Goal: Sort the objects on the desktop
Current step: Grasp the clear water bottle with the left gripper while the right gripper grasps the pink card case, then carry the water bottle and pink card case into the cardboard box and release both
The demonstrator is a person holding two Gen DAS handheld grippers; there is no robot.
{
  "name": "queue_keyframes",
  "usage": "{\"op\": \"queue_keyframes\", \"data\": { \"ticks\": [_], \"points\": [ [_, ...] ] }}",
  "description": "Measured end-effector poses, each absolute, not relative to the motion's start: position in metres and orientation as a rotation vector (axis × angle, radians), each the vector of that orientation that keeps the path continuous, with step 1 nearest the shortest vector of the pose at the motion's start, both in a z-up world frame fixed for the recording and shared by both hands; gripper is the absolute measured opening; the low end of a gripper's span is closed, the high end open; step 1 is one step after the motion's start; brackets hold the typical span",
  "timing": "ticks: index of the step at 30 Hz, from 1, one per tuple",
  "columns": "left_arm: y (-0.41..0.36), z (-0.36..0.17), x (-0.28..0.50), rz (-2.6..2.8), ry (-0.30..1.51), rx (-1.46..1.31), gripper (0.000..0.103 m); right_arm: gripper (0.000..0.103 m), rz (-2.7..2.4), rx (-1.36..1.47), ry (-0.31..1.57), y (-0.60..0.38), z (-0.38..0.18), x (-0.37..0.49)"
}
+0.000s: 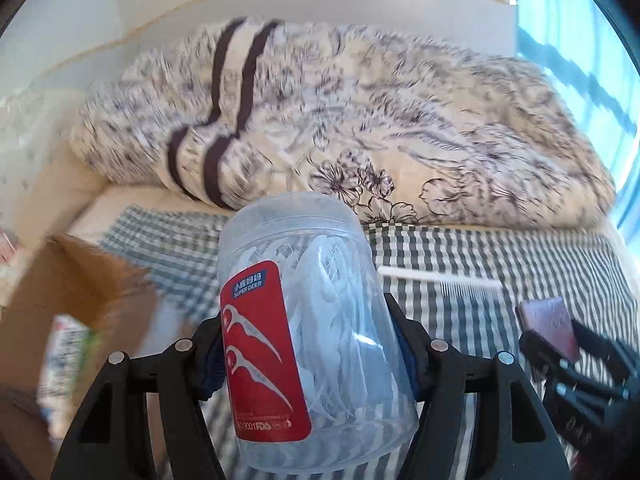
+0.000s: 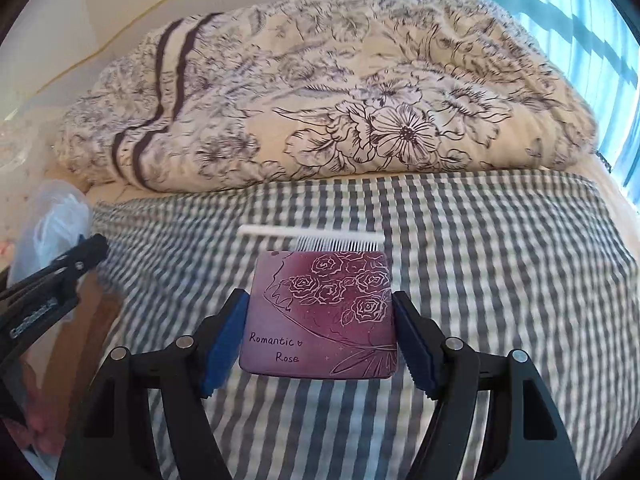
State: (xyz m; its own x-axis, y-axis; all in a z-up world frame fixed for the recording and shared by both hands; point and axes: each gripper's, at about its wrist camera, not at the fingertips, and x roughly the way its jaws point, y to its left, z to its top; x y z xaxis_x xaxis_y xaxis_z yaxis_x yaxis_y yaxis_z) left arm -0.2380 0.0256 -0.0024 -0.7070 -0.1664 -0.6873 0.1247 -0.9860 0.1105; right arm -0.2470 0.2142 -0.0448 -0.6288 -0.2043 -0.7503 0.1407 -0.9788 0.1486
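Currently the left gripper [image 1: 308, 356] clamps the floss-pick jar [image 1: 304, 320] near the cardboard box [image 1: 80, 280], presumably for deposit. The right gripper [image 2: 320, 332] grips the maroon case [image 2: 324, 312] above the checked cloth [image 2: 500, 260]; the white comb [image 2: 320, 238] lies unsorted beyond it.

1. Bed surface covered by a grey-and-white checked sheet [image 2: 480, 240], stretching across the foreground.
2. Behind it, a bunched cream quilt [image 2: 320, 100] printed with dark line-drawn flowers and two dark stripes at its left end.
3. Further back, a pale wall [image 1: 280, 0] crossed by a thin gold line.
4. At far right, a window [image 2: 580, 40] glowing blue-white, daylight falling across the bedding.
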Motion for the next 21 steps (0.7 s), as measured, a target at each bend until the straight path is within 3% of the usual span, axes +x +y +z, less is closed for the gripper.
{"op": "queue_keyframes", "data": {
  "ticks": [10,21],
  "points": [
    [-0.037,0.055,-0.129,-2.799,-0.135,1.100,0.068,0.071,-2.596,1.151,-0.080,0.155,0.030,-0.158],
    [-0.166,0.063,-0.079,-2.687,-0.079,1.085,0.068,0.071,-2.406,1.015,-0.003,-0.008,0.073,-0.130]
  ]
}}
